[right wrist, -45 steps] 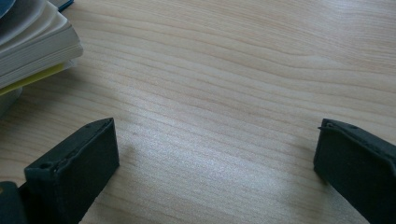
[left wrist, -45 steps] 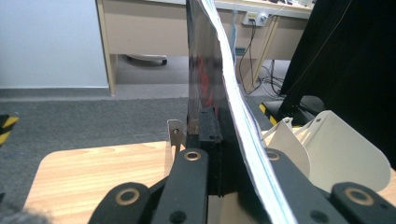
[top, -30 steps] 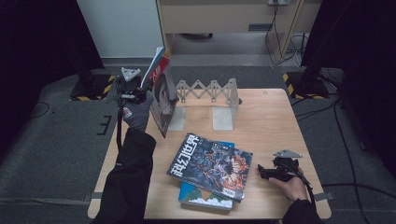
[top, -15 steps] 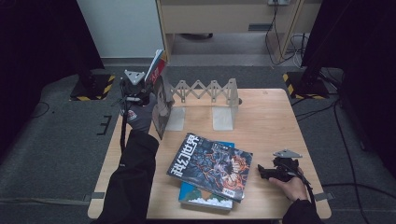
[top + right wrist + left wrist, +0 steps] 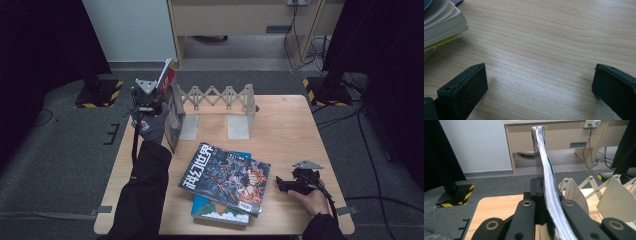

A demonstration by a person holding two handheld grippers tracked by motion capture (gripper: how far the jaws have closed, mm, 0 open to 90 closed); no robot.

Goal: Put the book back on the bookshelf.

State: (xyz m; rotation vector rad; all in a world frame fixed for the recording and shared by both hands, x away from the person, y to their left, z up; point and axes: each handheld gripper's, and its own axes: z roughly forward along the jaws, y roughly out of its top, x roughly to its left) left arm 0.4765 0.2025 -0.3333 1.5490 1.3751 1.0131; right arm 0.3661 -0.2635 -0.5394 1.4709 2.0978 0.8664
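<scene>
The left claw (image 5: 150,95) is clenched on a magazine (image 5: 171,112), which it holds upright at the far left of the worktop (image 5: 290,125), just beside the left end plate of a folding book rack (image 5: 220,107). From above, the magazine stands on edge with its lower corner near the worktop and its top tilted slightly away from the rack — the glove and dark sleeve of the person's left arm reach up to it from the bottom of the picture. In the left gripper view the two black jaws press on the magazine (image 5: 547,185) from either side, and its page edges rise in a slight curve straight up the middle of the picture; the pale plates of the rack (image 5: 616,197) stand to the right of it.

The right claw (image 5: 287,184) rests low on the worktop near the right front corner, held in the person's right hand (image 5: 312,200), and it is released — in the right gripper view its jaws stand wide apart with only bare wood (image 5: 544,50) between them.

Between the two arms lies a stack of books (image 5: 227,182), flat on the worktop, a dark illustrated magazine on top and a blue-covered book under it. The edge of this stack (image 5: 441,25) shows at the upper left of the right gripper view, well apart from the jaws.
</scene>
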